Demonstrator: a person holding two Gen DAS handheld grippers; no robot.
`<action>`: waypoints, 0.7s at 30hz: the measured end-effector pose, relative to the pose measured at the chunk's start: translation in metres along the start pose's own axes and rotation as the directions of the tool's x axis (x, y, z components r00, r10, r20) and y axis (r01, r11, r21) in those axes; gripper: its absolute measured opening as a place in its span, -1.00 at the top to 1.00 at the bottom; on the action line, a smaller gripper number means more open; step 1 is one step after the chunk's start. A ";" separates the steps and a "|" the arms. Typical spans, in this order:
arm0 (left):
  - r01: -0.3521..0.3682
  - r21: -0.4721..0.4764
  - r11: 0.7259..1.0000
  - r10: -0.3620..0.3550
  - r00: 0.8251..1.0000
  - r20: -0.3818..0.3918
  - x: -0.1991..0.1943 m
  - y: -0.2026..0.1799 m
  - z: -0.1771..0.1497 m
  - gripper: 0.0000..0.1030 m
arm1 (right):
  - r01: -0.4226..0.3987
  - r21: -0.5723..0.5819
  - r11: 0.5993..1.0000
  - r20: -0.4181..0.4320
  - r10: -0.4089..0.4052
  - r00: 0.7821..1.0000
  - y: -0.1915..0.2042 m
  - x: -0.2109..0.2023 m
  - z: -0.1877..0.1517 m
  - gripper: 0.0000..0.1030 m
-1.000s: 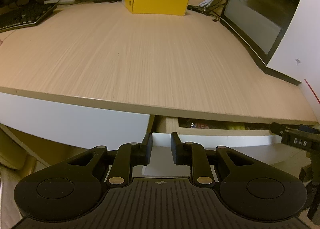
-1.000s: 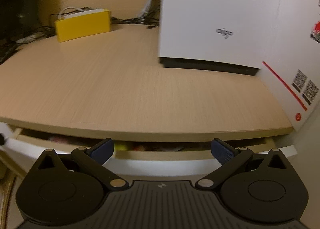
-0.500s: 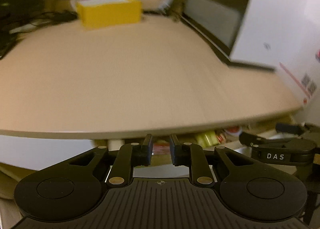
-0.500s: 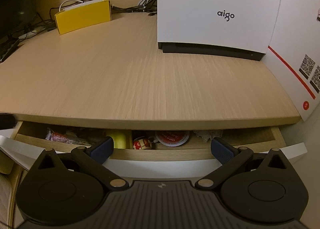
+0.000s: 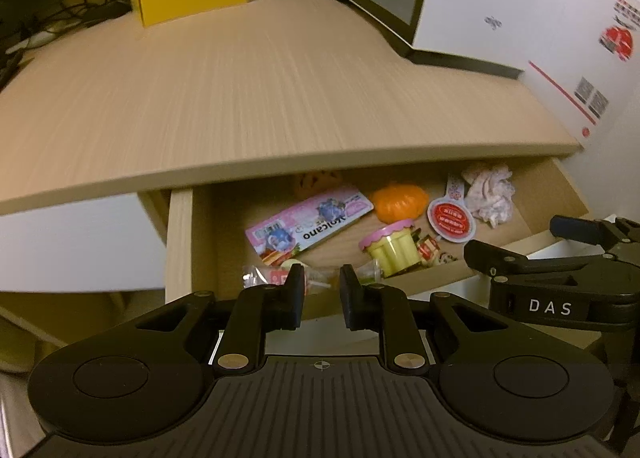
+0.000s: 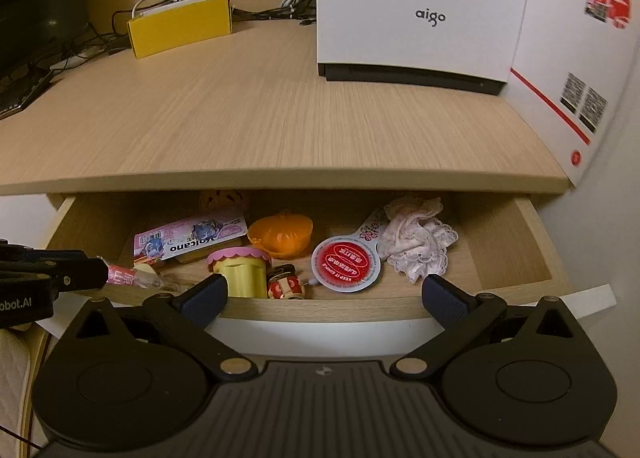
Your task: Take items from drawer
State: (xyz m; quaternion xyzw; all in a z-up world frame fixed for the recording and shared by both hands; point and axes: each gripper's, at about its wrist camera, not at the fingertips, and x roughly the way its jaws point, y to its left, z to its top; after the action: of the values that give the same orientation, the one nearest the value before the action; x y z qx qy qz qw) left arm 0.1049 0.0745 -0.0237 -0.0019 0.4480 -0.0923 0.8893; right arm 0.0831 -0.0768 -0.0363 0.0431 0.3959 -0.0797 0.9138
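Drawer (image 6: 504,242) open under desk (image 6: 280,118) front edge, items all inside; left hand-held gripper (image 5: 320,290) nearly closed, empty; right hand-held gripper (image 6: 326,296) wide open, empty; nothing taken yet

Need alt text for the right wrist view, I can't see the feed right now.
An open drawer under a wooden desk holds an orange pumpkin toy, red round lid, pink snack packet and crumpled lace cloth. The right gripper hangs open before it, empty.
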 end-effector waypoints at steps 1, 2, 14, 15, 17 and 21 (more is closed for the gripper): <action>-0.001 0.000 1.000 0.001 1.000 -0.005 -0.002 -0.002 -0.002 0.59 | 0.000 0.000 1.000 -0.002 0.000 1.000 0.000 -0.004 -0.003 -1.00; -0.003 -0.004 1.000 0.003 1.000 -0.013 -0.005 -0.003 -0.005 0.59 | -0.001 0.000 1.000 -0.002 0.001 1.000 0.000 -0.007 -0.007 -1.00; 0.081 0.153 0.985 -0.051 0.980 -0.190 -0.028 -0.012 -0.016 0.59 | -0.026 -0.005 1.000 -0.015 0.026 1.000 0.001 -0.032 -0.029 -1.00; 0.101 0.175 0.980 -0.062 0.975 -0.213 -0.027 -0.012 -0.012 0.60 | -0.027 -0.003 1.000 -0.018 0.027 0.999 0.001 -0.033 -0.029 -1.00; 0.151 0.201 0.968 -0.098 0.963 -0.253 -0.020 -0.013 -0.006 0.61 | -0.039 -0.005 0.999 -0.033 0.039 0.999 0.001 -0.034 -0.029 -1.00; 0.147 0.320 0.936 -0.099 0.982 -0.162 -0.012 -0.005 0.013 0.58 | -0.045 -0.015 0.999 -0.047 0.044 0.998 0.000 -0.036 -0.030 -1.00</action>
State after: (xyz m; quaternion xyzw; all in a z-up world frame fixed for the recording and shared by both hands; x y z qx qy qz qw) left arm 0.1079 0.0705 -0.0060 0.1256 0.4879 -0.2213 0.8350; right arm 0.0371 -0.0688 -0.0301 0.0466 0.4168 -0.0551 0.9061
